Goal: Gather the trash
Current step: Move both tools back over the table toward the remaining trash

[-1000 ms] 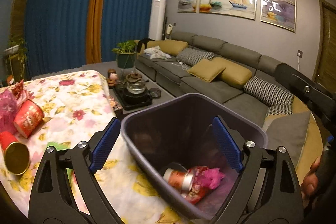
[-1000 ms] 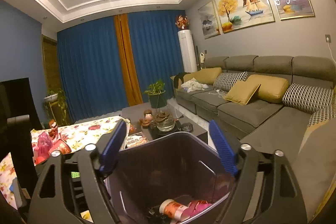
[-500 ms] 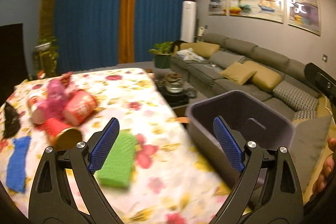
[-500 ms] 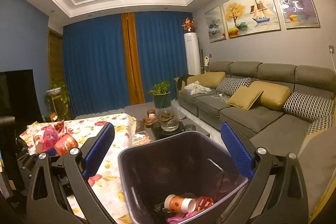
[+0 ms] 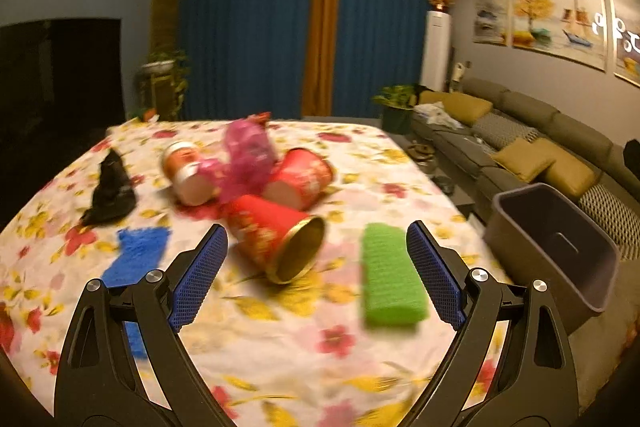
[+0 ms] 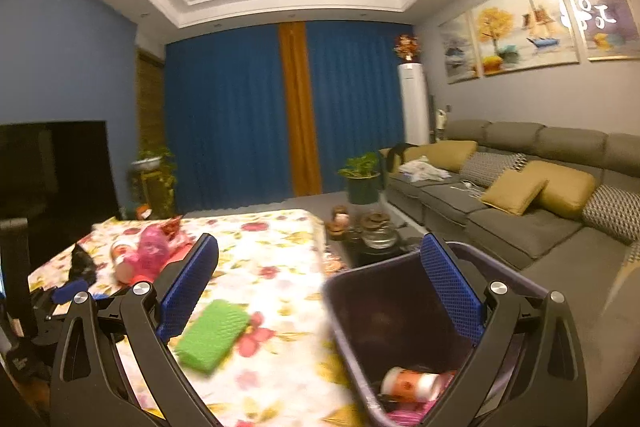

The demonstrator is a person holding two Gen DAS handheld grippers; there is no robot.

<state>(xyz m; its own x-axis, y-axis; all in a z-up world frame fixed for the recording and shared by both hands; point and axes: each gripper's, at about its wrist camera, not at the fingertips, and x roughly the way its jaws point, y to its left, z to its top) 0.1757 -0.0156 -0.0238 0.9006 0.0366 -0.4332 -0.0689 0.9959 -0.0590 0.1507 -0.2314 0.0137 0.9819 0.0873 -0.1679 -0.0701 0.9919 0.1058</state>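
Observation:
A dark grey bin [image 6: 404,311] stands at the right edge of the floral-cloth table [image 5: 304,339]; it also shows in the left wrist view [image 5: 560,247]. A cup [image 6: 412,383] and pink scraps lie in it. On the table lie two red paper cups [image 5: 276,239], a white-and-orange cup [image 5: 186,175] and a pink wrapper [image 5: 246,155]. My left gripper [image 5: 316,275] is open and empty, just short of the nearest red cup. My right gripper [image 6: 320,291] is open and empty, over the bin's left rim.
A green sponge [image 5: 390,287], a blue cloth [image 5: 136,259] and a black cloth [image 5: 110,191] lie on the table. A grey sofa [image 6: 520,203] with cushions runs along the right. A low tea table [image 6: 372,239] stands beyond the bin.
My left gripper has swung left from over the bin to the pile of cups on the table. My right gripper has turned left and moved from over the bin to its left rim.

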